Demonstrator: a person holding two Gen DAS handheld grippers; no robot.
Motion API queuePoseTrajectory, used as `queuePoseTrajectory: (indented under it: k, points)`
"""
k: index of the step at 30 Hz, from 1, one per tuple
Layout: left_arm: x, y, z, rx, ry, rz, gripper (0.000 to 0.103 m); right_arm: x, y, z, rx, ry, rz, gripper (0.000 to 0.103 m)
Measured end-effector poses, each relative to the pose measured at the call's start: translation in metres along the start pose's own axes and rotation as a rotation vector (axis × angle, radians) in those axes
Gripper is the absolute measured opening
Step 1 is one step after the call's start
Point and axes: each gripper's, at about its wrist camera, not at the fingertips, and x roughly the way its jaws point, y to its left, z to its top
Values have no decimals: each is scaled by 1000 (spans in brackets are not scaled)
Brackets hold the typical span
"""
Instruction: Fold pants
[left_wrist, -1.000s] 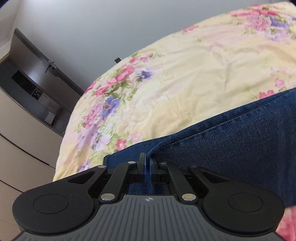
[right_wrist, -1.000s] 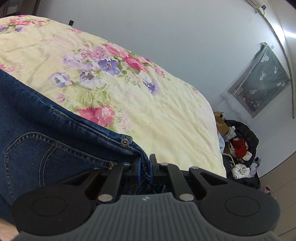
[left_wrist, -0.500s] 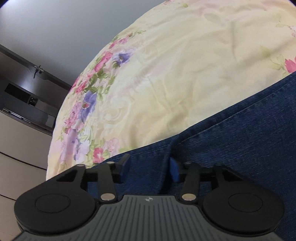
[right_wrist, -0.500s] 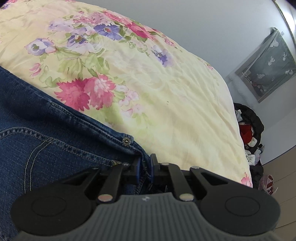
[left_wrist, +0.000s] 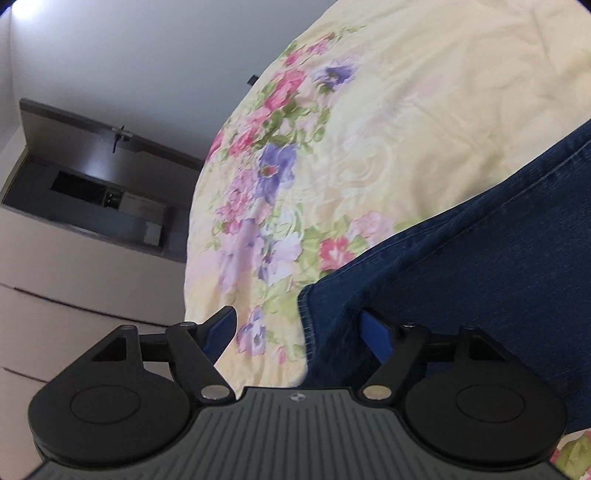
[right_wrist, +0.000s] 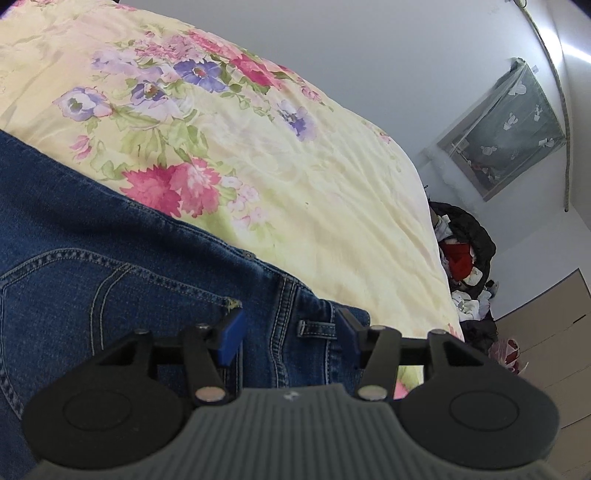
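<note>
Dark blue jeans lie flat on a floral bed cover. In the left wrist view the leg end of the jeans with its stitched hem sits at lower right. My left gripper is open, its jaws spread above the hem edge, holding nothing. In the right wrist view the waist end of the jeans shows a back pocket, a belt loop and a rivet. My right gripper is open above the waistband corner, holding nothing.
The yellow floral bed cover stretches far beyond the jeans and also shows in the right wrist view. A dark desk and pale drawers stand left of the bed. A pile of clothes lies on the floor at the right.
Both grippers were shut on the jeans a second ago. The left opened first and let go of the hem, then the right let go of the waistband. Both have drawn back slightly.
</note>
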Motion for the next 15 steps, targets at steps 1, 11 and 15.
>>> queuePoseTrajectory:
  k: [1, 11, 15]
  points:
    - [2, 5, -4, -13, 15, 6, 81, -3, 0, -2, 0, 2, 0, 50]
    - [2, 75, -86, -489, 20, -234, 80, -50, 9, -24, 81, -11, 44, 49]
    - [6, 94, -135, -747, -2, -393, 77, -74, 22, -40, 149, 10, 87, 49]
